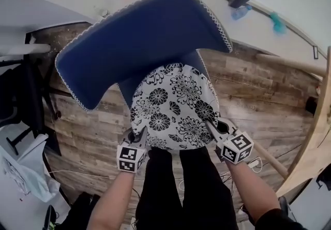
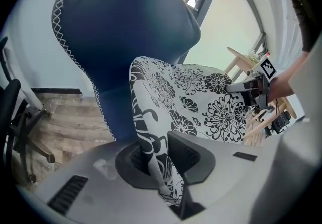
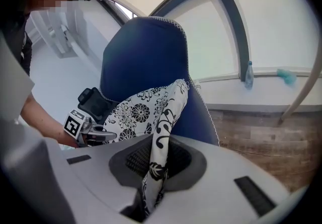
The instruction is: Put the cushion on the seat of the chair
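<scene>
A wood-plank floor (image 1: 269, 94) is spreading under a blue chair (image 1: 139, 37). A pale window ledge (image 1: 261, 30) is running along the wall from 12 to 2 o'clock, and a black office chair (image 1: 20, 94) is standing at 9 o'clock. The cushion (image 1: 173, 105), white with a black flower print, is sitting over the blue chair's seat at the centre, its far edge against the backrest. The left hand-held gripper (image 1: 135, 141) is pinching its edge at 7 o'clock and the right hand-held gripper (image 1: 218, 127) at 4 o'clock, both with jaws narrow on the fabric.

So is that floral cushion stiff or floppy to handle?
Probably soft: the cushion pinches thin in the left gripper and right gripper. Likely light, since two edge grips hold it up. It spans between them with little sag, so only mildly floppy.
</scene>
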Tool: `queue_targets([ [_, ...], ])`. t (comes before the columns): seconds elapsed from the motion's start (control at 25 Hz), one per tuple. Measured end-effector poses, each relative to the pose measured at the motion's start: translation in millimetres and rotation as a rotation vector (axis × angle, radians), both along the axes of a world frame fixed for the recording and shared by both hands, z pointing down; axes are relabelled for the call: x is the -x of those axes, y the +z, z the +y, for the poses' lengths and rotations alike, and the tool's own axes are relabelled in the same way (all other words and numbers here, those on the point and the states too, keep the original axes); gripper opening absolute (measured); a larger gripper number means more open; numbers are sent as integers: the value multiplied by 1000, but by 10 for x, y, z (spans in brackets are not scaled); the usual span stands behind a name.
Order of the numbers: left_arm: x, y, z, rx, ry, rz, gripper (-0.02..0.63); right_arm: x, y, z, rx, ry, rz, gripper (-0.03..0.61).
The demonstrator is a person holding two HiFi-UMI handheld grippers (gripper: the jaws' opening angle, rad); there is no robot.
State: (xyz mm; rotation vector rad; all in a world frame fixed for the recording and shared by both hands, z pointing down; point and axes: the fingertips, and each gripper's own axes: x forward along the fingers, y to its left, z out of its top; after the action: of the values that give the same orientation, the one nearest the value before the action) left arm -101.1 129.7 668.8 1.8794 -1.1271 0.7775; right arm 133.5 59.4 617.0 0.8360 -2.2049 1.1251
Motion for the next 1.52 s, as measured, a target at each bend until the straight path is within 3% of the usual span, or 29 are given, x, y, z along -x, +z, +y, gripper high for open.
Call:
queue_targets([
  [0.28, 132, 253, -29, 5, -30, -29, 37, -145, 319, -93, 38, 28, 18, 51],
  [0.52, 356, 355, -10, 15, -124, -79, 155, -250, 506, -136, 60, 71, 35, 51],
  [0.92, 665, 318, 23, 20, -176, -146, 160, -288, 636, -165, 67, 67, 75, 52],
  [1.28, 708, 247, 33, -6, -166, -174, 160, -592, 692, -296, -4, 126, 270, 234],
  [1.52, 740, 76, -27, -54, -159, -179, 160, -638, 468, -306, -60, 158, 265, 242],
])
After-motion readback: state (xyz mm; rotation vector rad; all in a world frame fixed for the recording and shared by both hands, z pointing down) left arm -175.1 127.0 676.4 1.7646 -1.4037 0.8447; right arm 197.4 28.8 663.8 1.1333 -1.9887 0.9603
